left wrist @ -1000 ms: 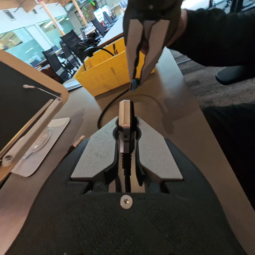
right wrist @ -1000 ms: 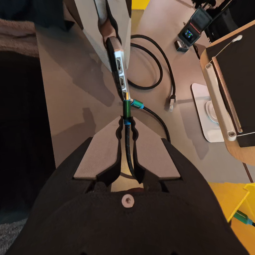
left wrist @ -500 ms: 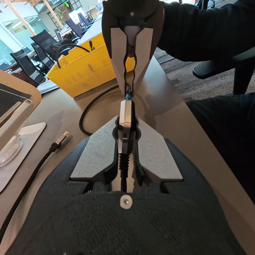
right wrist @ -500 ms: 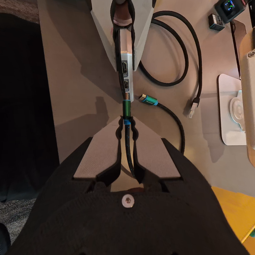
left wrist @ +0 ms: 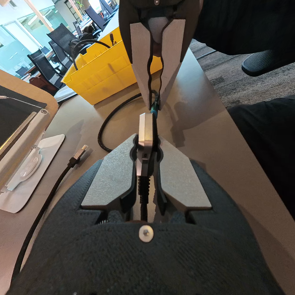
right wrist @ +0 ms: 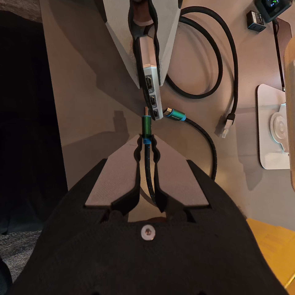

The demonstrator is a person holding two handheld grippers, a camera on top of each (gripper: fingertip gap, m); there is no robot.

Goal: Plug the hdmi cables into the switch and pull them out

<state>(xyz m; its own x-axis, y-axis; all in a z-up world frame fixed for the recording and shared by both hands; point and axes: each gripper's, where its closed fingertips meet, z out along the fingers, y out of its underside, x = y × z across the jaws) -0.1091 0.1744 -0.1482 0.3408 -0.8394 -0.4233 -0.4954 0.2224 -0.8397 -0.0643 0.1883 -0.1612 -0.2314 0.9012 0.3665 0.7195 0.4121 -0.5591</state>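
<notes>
My left gripper is shut on a silver HDMI switch and holds it on edge above the table. In the right wrist view the switch shows three empty ports in a row. My right gripper is shut on a green HDMI plug. The plug's bare metal tip stands just left of the switch's lowest port, outside it. A second plug, teal, lies on the table right of the switch. The left wrist view shows the right gripper just beyond the switch's far end.
A yellow bin stands at the back. A black cable loop and a network plug lie right of the switch. A white pad and a wooden board flank that side. The table edge borders carpet. The left gripper's tips are roughly 6 centimetres from the right gripper's.
The green plug's tip was at the switch's lowest port. Now it is free and offset to the left, and the switch has tilted. Both grippers stay shut.
</notes>
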